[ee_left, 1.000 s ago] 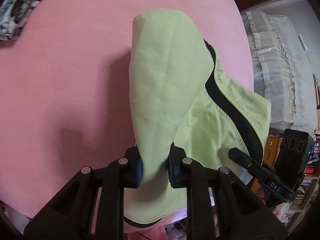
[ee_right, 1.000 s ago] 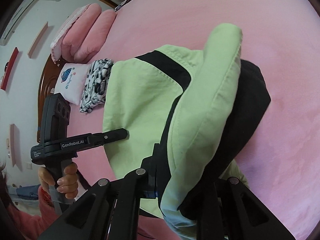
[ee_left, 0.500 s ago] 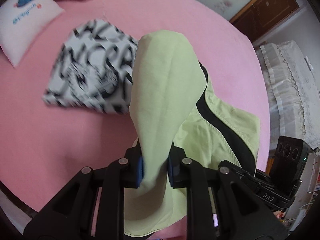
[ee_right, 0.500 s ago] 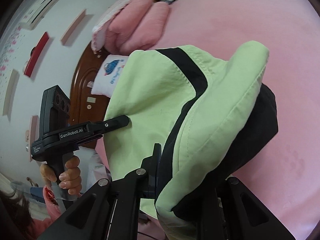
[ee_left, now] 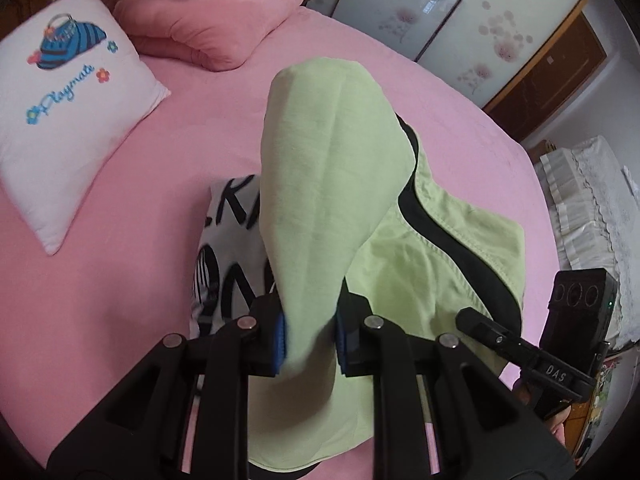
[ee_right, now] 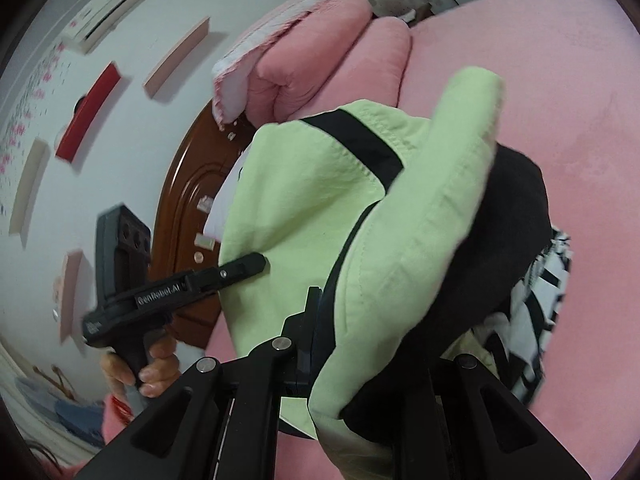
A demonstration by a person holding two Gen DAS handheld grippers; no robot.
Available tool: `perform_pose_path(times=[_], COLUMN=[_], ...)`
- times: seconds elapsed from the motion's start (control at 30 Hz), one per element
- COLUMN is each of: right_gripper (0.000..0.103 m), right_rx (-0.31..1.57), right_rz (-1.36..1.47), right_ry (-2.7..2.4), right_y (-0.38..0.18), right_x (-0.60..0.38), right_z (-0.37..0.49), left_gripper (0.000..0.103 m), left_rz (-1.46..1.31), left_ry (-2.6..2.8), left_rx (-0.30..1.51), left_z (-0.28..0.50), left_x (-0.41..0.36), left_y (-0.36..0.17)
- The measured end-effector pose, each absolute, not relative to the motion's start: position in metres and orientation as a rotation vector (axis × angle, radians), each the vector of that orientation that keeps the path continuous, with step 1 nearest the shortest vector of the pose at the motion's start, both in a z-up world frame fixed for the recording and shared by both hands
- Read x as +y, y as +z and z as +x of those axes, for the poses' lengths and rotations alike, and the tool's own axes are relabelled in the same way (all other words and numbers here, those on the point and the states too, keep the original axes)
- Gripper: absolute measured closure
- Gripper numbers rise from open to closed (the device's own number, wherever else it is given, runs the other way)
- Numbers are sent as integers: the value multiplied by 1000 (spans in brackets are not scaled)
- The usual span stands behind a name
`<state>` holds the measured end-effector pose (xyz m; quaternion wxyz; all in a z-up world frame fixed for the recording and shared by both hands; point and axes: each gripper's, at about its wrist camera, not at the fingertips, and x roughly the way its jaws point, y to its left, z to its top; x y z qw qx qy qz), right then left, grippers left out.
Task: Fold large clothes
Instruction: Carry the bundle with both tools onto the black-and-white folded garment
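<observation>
In the left wrist view, the left claw (ee_left: 308, 338) was clenched on a fold of the green garment (ee_left: 332, 184), blue pads (ee_left: 280, 336) pressing the cloth from both sides. The garment rose straight ahead of the claw as a thick folded bundle, its long axis running away along the fingers, with its black trim (ee_left: 448, 236) trailing off to the claw's right. Below and just left of the claw lay a black-and-white printed garment (ee_left: 228, 256) on the pink bed (ee_left: 120, 280), partly hidden by the held cloth. The right claw (ee_left: 480, 326) came in from the right, level with the left one and close beside it.

In the right wrist view, the right claw (ee_right: 344, 340) was likewise clenched on the green garment (ee_right: 420, 220), which stood ahead of it with a dark lining (ee_right: 492, 260) on its right side. The printed garment (ee_right: 536, 312) lay below and to the claw's right. The left claw (ee_right: 244, 266), held by a hand (ee_right: 140, 368), sat off to the left against the same cloth. Judging by this, the bundle hung between both claws over the printed garment, so the set-down spot lay directly beneath them.
</observation>
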<state>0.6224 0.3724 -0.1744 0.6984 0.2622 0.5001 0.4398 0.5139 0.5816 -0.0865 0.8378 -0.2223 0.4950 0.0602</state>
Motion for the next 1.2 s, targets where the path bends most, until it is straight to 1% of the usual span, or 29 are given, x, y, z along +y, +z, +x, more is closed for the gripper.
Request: perform_pose_path(times=[0.1,0.17,0.2,0.27,0.33,0.4,0.47,0.53,0.57,0.6,0.63,0.67,0.73,0.77,0.8,0.83,0.9,0.97,1.03,1.07,1.2], right_gripper=[89,89,89,88,84,67,63,55,38,28,28,28,47,63,70,74,84,88,90,90,90], right_rx=[1188,1211,1213,1219,1259,1308,1335,1369,1394,1408,1399,1381,1363,1369,1382,1398,1409,1427,1437,1435,1441], right_rz=[565,506,491,484,509,506,498,476,463,454,437,412,355,348,355,375,387,415,467,475,445], right_ry=[904,840,815,786,789,775,793,807,813,830,853,860,840,836,827,821,814,813,833,846,855], right_y=[-229,-252,-259,-271,-281,-288,-288,-289,-291,-293,-292,-293,-290,-289,-290,-291,-289,-282,-274,-269,-266], right_x=[385,386,385,370,358,347,349,349,353,351,352,343,347,350,352,353,350,350,343,338,329], right_z=[645,651,654,654,651,645,646,643,641,637,632,621,611,608,606,604,598,594,585,579,565], left_gripper=[87,87,86,80,75,74,74,71,69,68,63,56,47,47,47,47,55,64,69,71,71], left_rz=[-462,-510,-525,-521,-482,-445,-432,-435,-433,-430,-421,-398,-343,-306,-289,-271,-267,-283,-288,-278,-228], left_ry=[156,182,195,181,150,139,134,139,140,143,148,155,143,123,117,109,110,119,111,96,19], left_rx=[1075,1105,1109,1096,1088,1073,1070,1103,1127,1141,1152,1167,1182,1179,1173,1170,1175,1185,1191,1199,1236], left_z=[543,555,557,559,557,554,551,550,548,541,532,524,513,505,499,494,489,485,483,480,471], left_x=[608,628,635,645,640,636,633,622,619,612,606,602,592,585,582,577,573,568,570,568,562], left_y=[-146,-184,-194,-209,-216,-216,-213,-213,-213,-207,-202,-199,-197,-197,-196,-195,-193,-189,-187,-185,-186])
